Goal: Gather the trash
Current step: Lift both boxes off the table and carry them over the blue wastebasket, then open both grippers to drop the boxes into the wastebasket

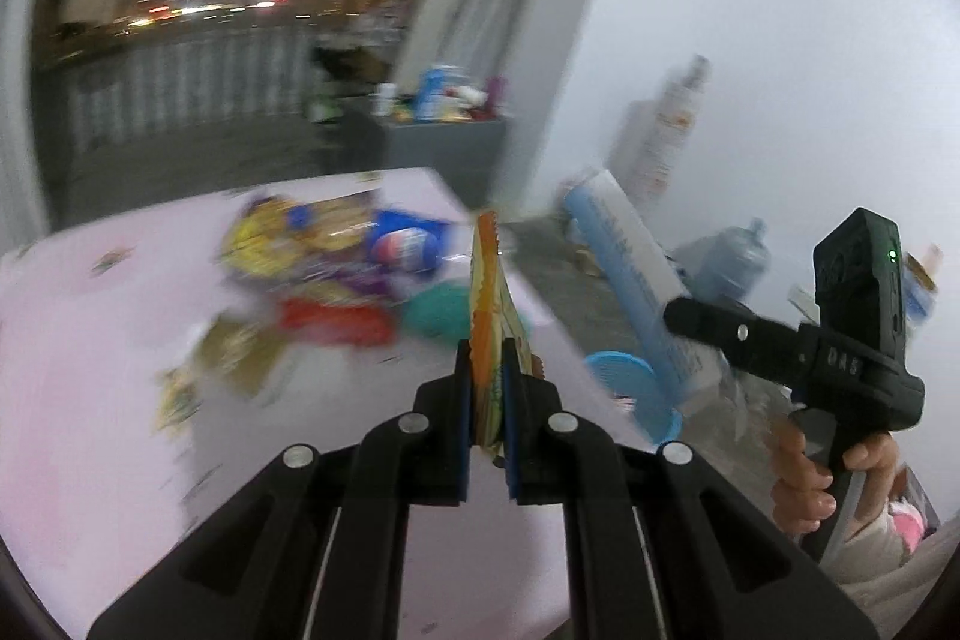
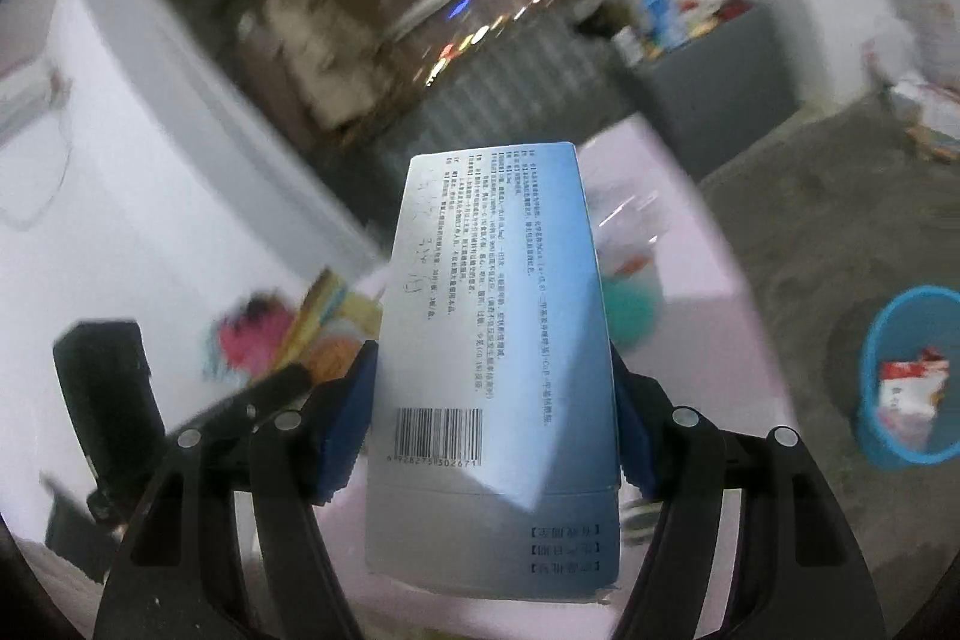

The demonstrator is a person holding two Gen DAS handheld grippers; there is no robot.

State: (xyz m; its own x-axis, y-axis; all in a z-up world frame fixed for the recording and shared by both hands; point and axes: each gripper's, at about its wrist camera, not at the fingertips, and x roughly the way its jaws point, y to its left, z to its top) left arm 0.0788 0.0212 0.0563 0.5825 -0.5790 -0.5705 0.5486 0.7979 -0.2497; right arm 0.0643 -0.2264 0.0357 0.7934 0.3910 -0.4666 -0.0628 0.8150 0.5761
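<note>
Both grippers are loaded, so the collecting looks to be partway through. The left gripper has its jaws pinched almost together on a thin orange-and-yellow wrapper, which stands on edge between the blue pads and pokes up toward twelve o'clock. The right gripper stands fairly wide, its pads pressing the two sides of a blue-and-white carton with a barcode and fine print on the face turned to the camera; in the left wrist view the same carton shows at about three o'clock, carried by the person's hand. The goal seems to be the blue waste basket on the floor, at about three o'clock in the right wrist view; it already holds at least one red-and-white packet, so some trash has gone in. In the left wrist view the basket sits just past the table's near right edge, at about four o'clock. What remains is sizeable: on the pink table a blurred heap of litter, with yellow, blue, red and green pieces, lies at about ten o'clock from the left gripper. I judge the two items in hand must be dropped into the basket, then the heap cleared piece by piece.
</note>
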